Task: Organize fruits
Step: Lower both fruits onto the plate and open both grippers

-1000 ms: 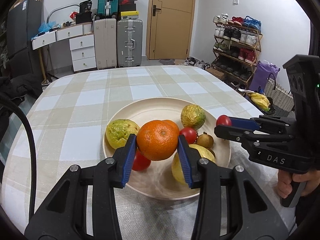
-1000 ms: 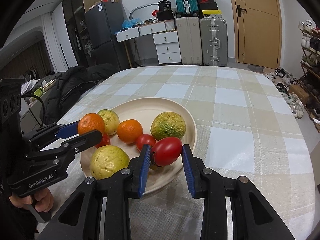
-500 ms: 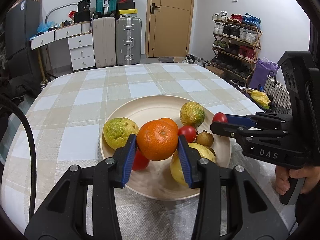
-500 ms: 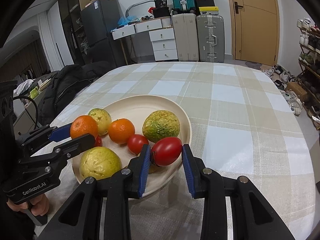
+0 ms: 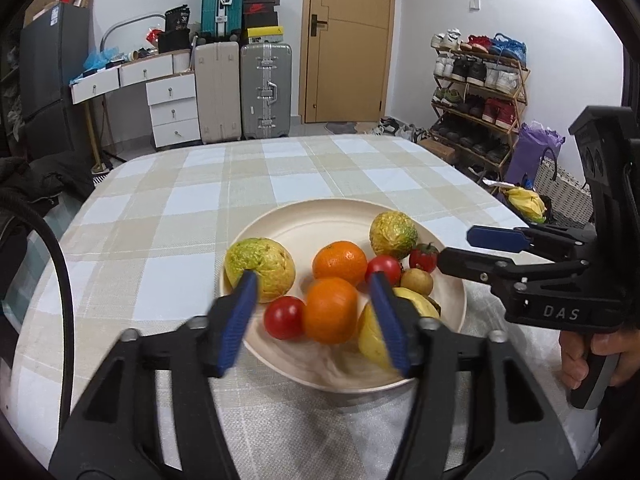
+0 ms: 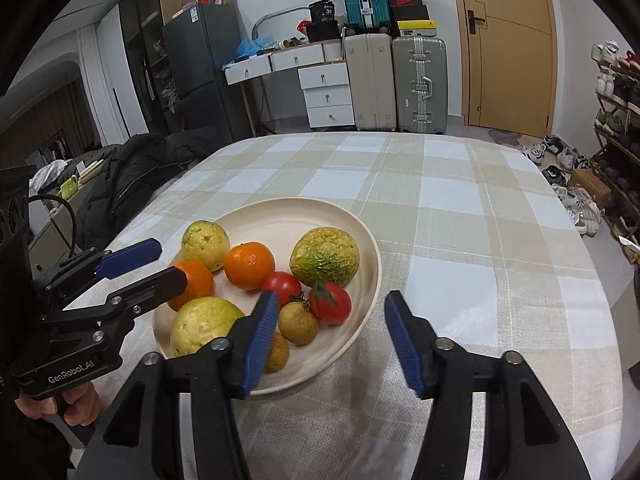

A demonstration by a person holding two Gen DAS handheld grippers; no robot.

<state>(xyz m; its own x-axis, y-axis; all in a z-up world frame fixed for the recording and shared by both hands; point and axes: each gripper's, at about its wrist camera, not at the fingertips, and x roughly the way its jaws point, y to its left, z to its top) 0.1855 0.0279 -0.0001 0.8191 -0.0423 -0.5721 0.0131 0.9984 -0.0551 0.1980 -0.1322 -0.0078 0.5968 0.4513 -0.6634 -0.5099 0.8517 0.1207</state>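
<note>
left gripper (image 5: pixel 312 312) jaws just opening, glossy round orange (image 5: pixel 330 310) released | right gripper (image 6: pixel 330 334) jaws just opening, smooth tomato (image 6: pixel 330 302) released | matte cream plate (image 6: pixel 280 210)

Rounded table under beige-and-white checked woven cloth (image 6: pixel 460 208), round cream plate (image 6: pixel 280 212) of fruit resting at its near-left part
</note>
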